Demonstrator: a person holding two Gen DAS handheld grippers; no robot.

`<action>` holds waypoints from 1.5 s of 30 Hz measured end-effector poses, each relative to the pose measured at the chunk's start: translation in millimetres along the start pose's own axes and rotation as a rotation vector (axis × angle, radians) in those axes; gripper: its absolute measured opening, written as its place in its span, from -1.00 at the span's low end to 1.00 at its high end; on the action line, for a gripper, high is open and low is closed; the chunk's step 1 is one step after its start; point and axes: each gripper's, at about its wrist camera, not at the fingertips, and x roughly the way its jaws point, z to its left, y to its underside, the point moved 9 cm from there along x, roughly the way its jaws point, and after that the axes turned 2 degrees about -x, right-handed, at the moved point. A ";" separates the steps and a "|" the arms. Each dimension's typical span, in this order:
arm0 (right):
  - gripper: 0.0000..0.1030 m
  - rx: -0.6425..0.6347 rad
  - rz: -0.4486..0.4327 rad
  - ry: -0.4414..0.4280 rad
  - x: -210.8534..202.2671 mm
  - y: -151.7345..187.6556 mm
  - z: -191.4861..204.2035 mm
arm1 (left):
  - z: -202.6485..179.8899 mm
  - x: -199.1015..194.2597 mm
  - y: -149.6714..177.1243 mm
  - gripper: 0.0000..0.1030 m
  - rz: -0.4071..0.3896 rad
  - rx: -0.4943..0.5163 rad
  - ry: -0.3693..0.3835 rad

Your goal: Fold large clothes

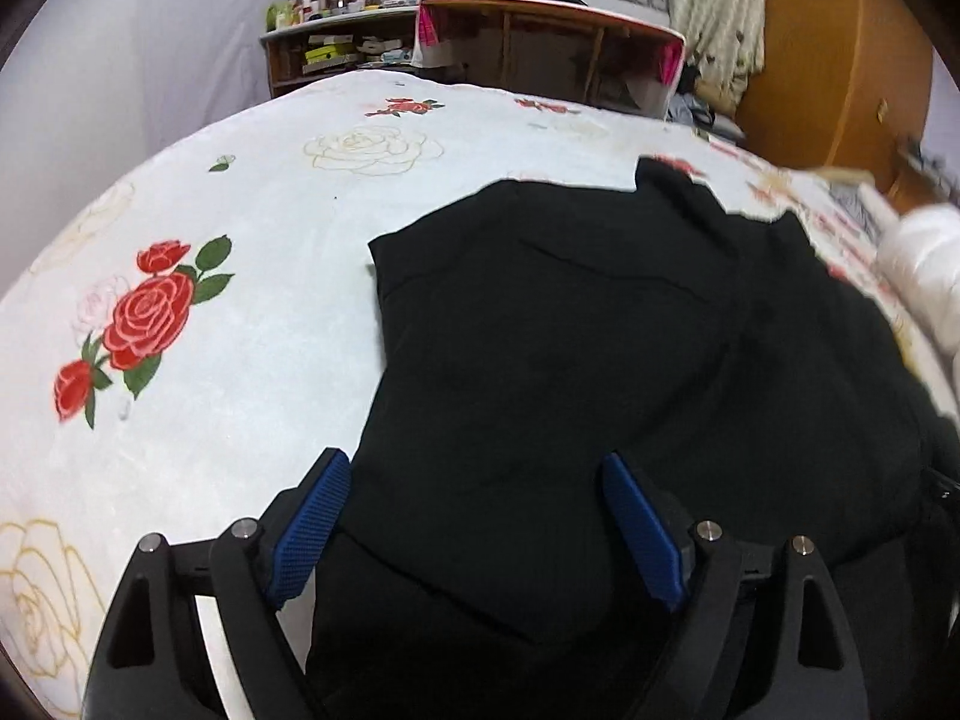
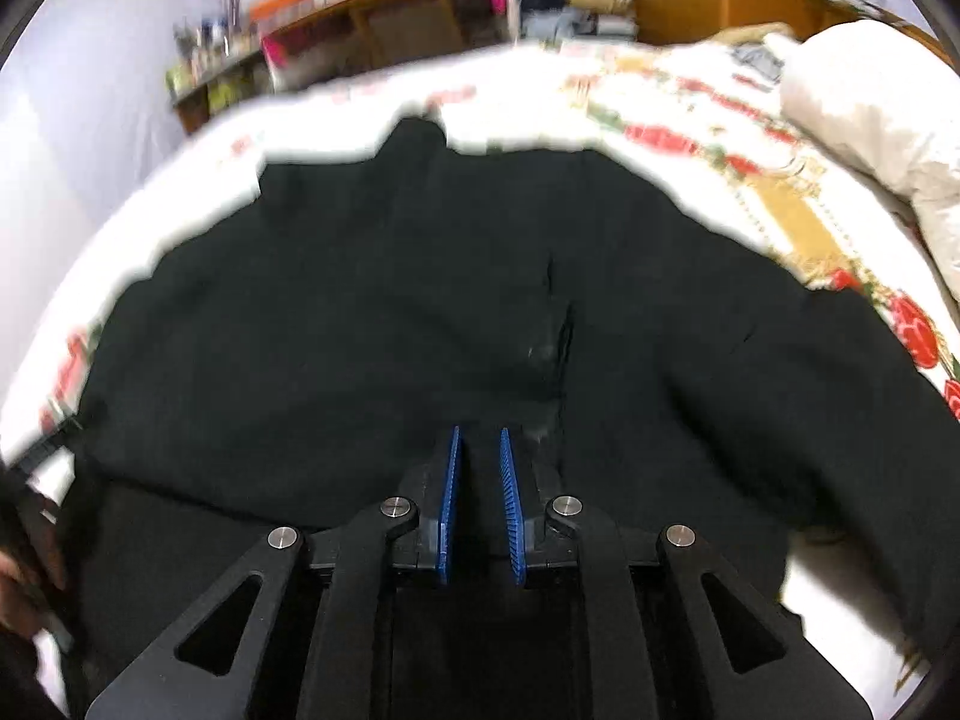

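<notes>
1. Spreading wide over the near edge of the black garment (image 1: pixel 600 360), fingers of the left gripper (image 1: pixel 474 468) released, blue pads (image 1: pixel 312 516) straddling the cloth without pressing on it.
2. Pinching nearly together in the right wrist view, fingers of the right gripper (image 2: pixel 480 438) clenched, a narrow strip of the black garment (image 2: pixel 420 300) showing between the blue pads (image 2: pixel 450 492); whether the cloth is truly caught cannot be told.
3. Lying spread across the bed (image 1: pixel 240 300), garment darkening most of both views.
4. Showing only in the left wrist view: red rose print (image 1: pixel 144 318) on the white bedspread left of the garment, sharp view of the cluttered shelf (image 1: pixel 336 54) beyond.
5. Showing mainly in the right wrist view, though blurred: white pillow (image 2: pixel 870 108) at the far right of the bed, garment's right-hand edge.
</notes>
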 end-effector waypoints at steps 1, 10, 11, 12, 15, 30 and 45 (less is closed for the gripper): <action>-0.73 -0.012 0.002 0.008 4.4 0.9 -0.8 | -1.5 0.3 -0.4 0.73 0.003 0.010 -0.005; -0.45 -0.013 -0.054 0.029 -51.3 11.4 -8.7 | -6.1 -56.5 7.7 0.72 -0.017 0.012 0.028; -0.29 -0.009 -0.052 0.025 -58.6 17.3 -9.5 | -8.3 -66.1 11.8 0.72 -0.019 0.023 0.031; -0.24 -0.003 -0.052 0.023 -66.9 24.0 -10.1 | -10.7 -74.4 15.0 0.72 -0.020 0.032 0.033; -0.24 0.000 -0.072 0.026 -96.6 41.5 -9.9 | -17.9 -108.8 28.0 0.72 -0.038 0.052 0.048; -0.23 0.022 -0.142 0.061 -218.7 129.0 -9.7 | -66.6 -230.4 104.3 0.72 -0.061 0.181 0.142; -0.23 0.184 -0.151 0.150 -245.8 178.5 -68.7 | -71.0 -263.1 130.1 0.57 -0.055 0.205 0.148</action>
